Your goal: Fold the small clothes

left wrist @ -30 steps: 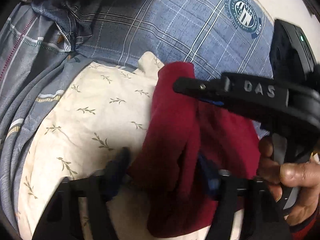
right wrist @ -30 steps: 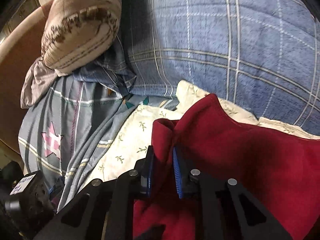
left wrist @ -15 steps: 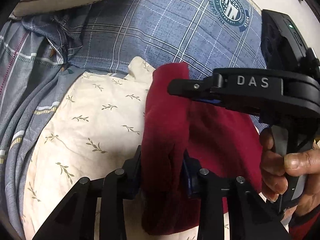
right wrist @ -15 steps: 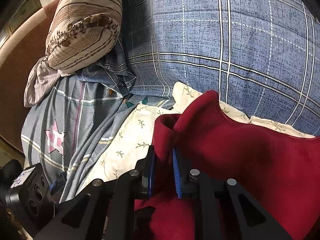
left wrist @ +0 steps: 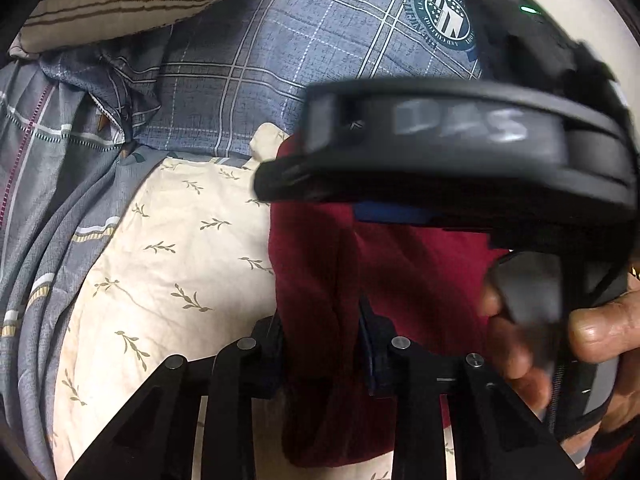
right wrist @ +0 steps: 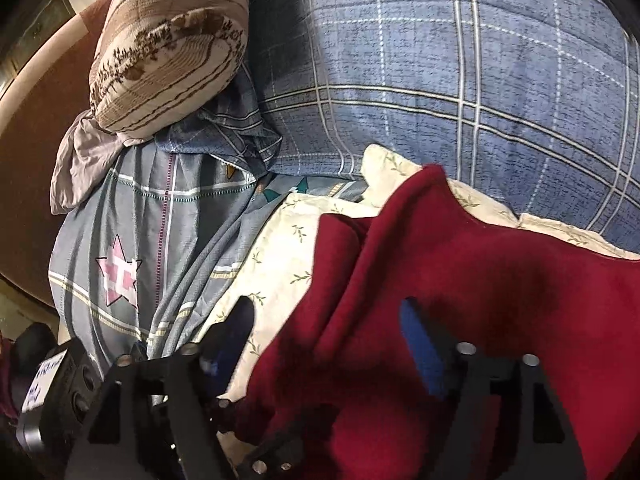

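Red garment (left wrist: 320, 248) lay on the cream leaf-print pillow (left wrist: 172, 260), a fold of it pinched by the left gripper (left wrist: 322, 344), whose jaws had just closed. The right gripper (right wrist: 324, 332) had just sprung wide, freeing its edge, so the hold seemingly passed leftward for the next fold.

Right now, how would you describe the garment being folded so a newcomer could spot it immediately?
Start at the big blue plaid quilt filling the back of the bed, then drop to the cream leaf-print cloth spread in front of it. The dark red garment lies on that cloth, pinched by the left gripper. It is the only plain, unpatterned red fabric among checks, stripes and sprigs.
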Demonstrator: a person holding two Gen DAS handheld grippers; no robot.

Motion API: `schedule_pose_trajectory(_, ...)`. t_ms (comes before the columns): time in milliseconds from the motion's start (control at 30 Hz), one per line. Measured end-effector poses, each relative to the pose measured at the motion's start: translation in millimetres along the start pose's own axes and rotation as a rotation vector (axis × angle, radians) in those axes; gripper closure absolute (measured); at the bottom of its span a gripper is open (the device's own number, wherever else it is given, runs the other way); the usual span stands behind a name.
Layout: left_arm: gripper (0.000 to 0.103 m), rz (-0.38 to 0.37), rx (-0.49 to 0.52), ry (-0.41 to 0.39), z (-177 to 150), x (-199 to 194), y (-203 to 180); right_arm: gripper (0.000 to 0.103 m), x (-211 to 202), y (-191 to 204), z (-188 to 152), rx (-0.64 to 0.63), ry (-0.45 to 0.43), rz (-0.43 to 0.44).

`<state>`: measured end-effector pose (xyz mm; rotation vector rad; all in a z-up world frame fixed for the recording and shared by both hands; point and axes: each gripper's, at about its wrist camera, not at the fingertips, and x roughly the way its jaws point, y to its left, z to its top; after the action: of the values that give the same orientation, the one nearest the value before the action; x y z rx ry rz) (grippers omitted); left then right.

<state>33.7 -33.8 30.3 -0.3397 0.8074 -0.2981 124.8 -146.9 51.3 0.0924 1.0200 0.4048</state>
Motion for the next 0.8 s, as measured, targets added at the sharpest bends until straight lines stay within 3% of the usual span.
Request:
schedule_pose_trajectory(233, 0.077, -0.004, 0.005, 0.004, 0.5, -1.1, 0.9, 0.022, 32.0, 0.6, -0.8, -0.035, 0.062, -0.106)
schedule_pose_trajectory(267, 0.076, -0.005, 0.005, 0.004, 0.4, -1.7, 1.5, 0.026, 32.8, -3.2, -1.8, -0.034, 0.057, -0.104)
schedule_pose_trajectory(333, 0.074, -0.007, 0.005, 0.008, 0.7, -1.9, 2.3, 0.046, 31.6, -10.0, -3.2, -0.028, 0.044, -0.109)
schedule_pose_trajectory(467, 0.053, -0.013, -0.023, 0.004, 0.6, -3.3, 7.6, 0.058, 25.3, -16.7, -6.4, -0.030, 0.027, -0.075)
schedule_pose_trajectory(800, 0.044, 0.028, -0.035, 0.055, -0.2, 8.3, 10.6, 0.057, 26.4, -28.6, -9.9, 0.033, 0.009, -0.013)
